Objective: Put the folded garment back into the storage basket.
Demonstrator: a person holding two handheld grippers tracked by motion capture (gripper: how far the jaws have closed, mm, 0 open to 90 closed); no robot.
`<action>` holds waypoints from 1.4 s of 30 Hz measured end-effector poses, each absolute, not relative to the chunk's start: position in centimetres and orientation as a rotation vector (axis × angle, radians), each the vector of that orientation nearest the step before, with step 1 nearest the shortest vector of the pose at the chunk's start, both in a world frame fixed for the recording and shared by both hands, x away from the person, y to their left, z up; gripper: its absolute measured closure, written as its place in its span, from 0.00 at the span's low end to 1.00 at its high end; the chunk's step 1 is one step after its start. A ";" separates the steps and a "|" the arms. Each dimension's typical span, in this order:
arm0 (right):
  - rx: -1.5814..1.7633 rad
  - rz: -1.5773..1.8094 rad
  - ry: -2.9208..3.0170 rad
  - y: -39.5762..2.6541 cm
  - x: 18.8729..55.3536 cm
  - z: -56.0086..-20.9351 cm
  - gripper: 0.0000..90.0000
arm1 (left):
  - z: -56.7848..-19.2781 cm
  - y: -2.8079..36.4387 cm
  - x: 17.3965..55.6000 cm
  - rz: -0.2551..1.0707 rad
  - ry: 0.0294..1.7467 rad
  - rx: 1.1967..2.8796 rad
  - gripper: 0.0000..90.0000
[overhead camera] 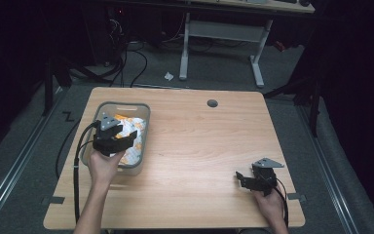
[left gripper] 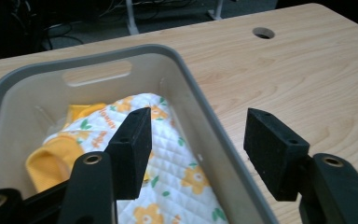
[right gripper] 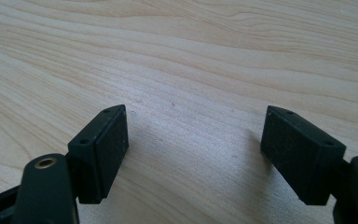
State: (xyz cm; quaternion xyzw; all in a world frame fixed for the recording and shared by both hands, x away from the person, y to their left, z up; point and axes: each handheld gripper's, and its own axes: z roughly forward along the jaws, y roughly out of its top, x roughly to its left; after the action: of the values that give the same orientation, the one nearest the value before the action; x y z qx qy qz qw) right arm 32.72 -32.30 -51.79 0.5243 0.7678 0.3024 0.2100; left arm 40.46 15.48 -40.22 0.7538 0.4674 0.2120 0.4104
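**Entry: quilted cloth stowed in bin, both tools free**

Item 1. We list a white quilted cloth printed with orange flowers and green leaves, yellow-trimmed [left gripper: 168, 172], lying crumpled inside a grey rectangular plastic bin with a slotted handle [left gripper: 98, 72]. The bin stands at the left of the light wooden table [overhead camera: 199, 146], toward its far half. The cloth sits below the rim, bunched rather than folded; we judge it was dropped in loosely, the bin serving as its container.

Item 2. The left gripper [left gripper: 196, 154] hangs over the bin's right wall, one jaw above the cloth, the other outside over bare wood. Its jaws stand apart and nothing lies between the pads, so we record it as released, touching neither cloth nor bin. In the high view it [overhead camera: 114, 139] sits above the near half of the bin.

Item 3. The right gripper [right gripper: 191, 154] rests at the near right of the table, well apart from the bin, jaws spread over bare wood and gripping nothing. We judge it parked there to keep clear of the working side. In the high view it [overhead camera: 253, 180] points left.
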 end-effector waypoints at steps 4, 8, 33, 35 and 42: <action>1.458 0.841 2.135 -32.3 32.7 -51.8 0.26 | -40.1 14.4 39.9 0.523 1.138 1.904 0.47; 1.458 0.841 2.135 -32.3 32.7 -51.8 0.26 | -40.0 13.6 39.5 0.511 1.112 1.907 0.46; 1.458 0.841 2.135 -32.3 32.7 -51.8 0.26 | -41.0 10.2 37.9 0.430 1.025 1.929 0.45; 1.460 0.841 2.134 -32.3 32.7 -51.8 0.26 | -41.1 10.0 37.8 0.425 1.021 1.926 0.45; 1.460 0.841 2.134 -32.3 32.7 -51.8 0.26 | -41.6 9.4 37.4 0.397 1.009 1.921 0.45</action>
State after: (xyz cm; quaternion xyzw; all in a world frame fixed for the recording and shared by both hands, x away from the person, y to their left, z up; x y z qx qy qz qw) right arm 32.72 -32.30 -51.78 0.5249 0.7675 0.3024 0.2097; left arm 37.35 9.39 -41.62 0.7773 0.4084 0.1605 0.4508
